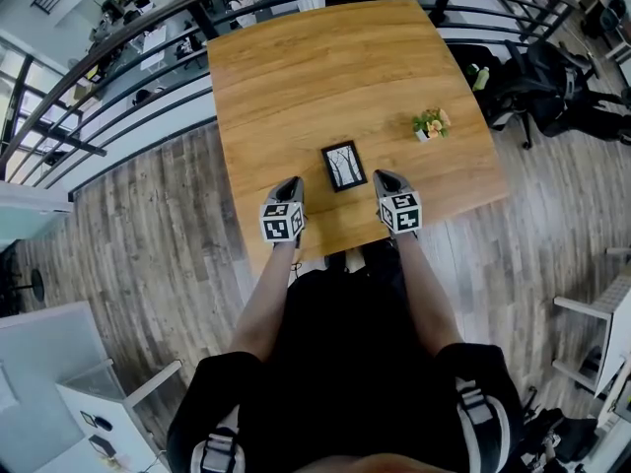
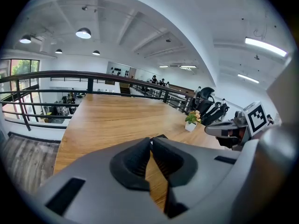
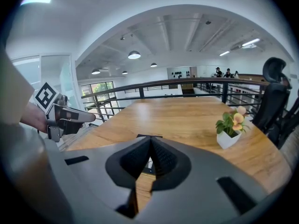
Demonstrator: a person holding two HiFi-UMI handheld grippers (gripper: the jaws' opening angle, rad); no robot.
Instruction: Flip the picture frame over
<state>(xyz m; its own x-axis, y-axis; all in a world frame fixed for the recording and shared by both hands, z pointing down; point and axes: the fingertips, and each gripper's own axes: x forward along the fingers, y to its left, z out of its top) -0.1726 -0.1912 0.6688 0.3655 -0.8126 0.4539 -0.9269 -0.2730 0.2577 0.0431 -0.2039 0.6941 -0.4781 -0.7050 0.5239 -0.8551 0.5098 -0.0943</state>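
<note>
Far out to the left of the left fingers, plank floor point(image 1: 148, 244) and a dark railing point(image 1: 118, 77) curve round the tabletop point(image 1: 325, 67), whose left edge lies a little outside those fingers with bare wood between. The left gripper point(image 1: 289, 183) hangs over the tabletop's near edge. Its fingers are closed tip to tip with nothing between them, and only a thin wedge of wood shows below the tips. Ahead of them the wood runs bare all the way to the far edge and the railing. Between the two pairs of fingers, just beyond their tips and touching neither, the picture frame point(image 1: 343, 166) lies flat on the tabletop. It is a small upright rectangle with a black border, picture side up, showing dark bare trees on white, and it is turned slightly off square to the near edge. The right gripper point(image 1: 385, 177) mirrors the left over the near edge, its fingers pressed together on nothing. Farther ahead and to the right of them stands a small white pot of flowers point(image 1: 431, 124), well apart from the frame and near the tabletop's right edge. Past that edge, black chairs point(image 1: 552, 87) crowd the floor.
</note>
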